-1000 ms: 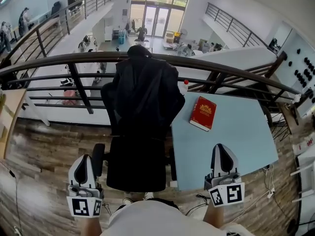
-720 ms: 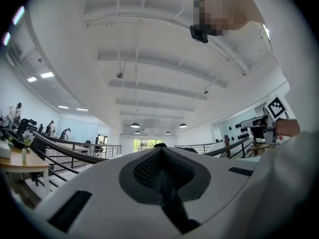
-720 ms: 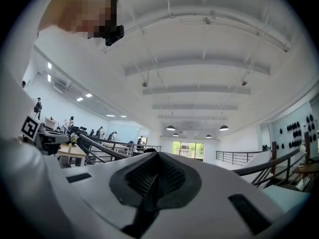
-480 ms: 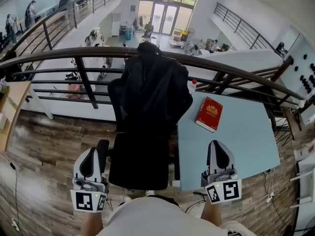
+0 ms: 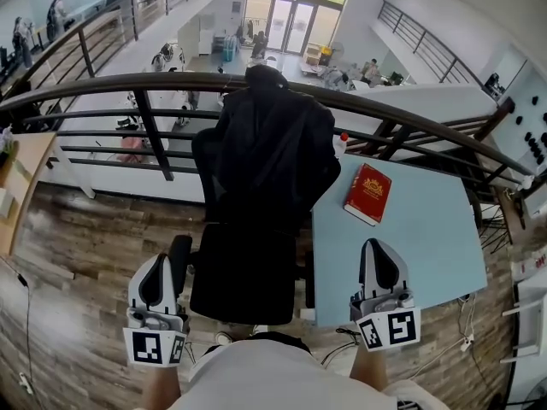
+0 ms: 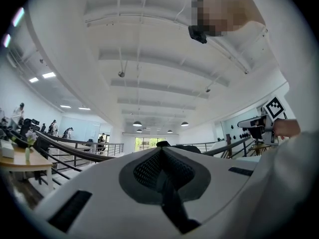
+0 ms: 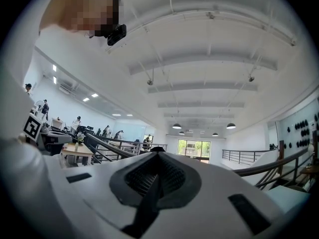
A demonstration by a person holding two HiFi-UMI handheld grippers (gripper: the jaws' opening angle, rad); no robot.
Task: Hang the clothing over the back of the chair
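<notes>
A black garment is draped over the back of a black office chair, its collar bunched at the top. In the head view my left gripper is low at the left, beside the chair's armrest, shut and empty. My right gripper is over the near edge of the light blue table, also shut with nothing between its jaws. Both are well short of the garment. In the left gripper view, the left gripper has its jaws pressed together. The right gripper looks the same in its own view.
A red book lies on the table and a small bottle with a red cap stands at its far corner. A dark curved railing runs behind the chair, over a drop to a lower floor. Wooden flooring spreads to the left.
Both grippers sit a little lower in the head view and the right one has shifted slightly left. The chair and garment appear a bit further right as the view moved.
</notes>
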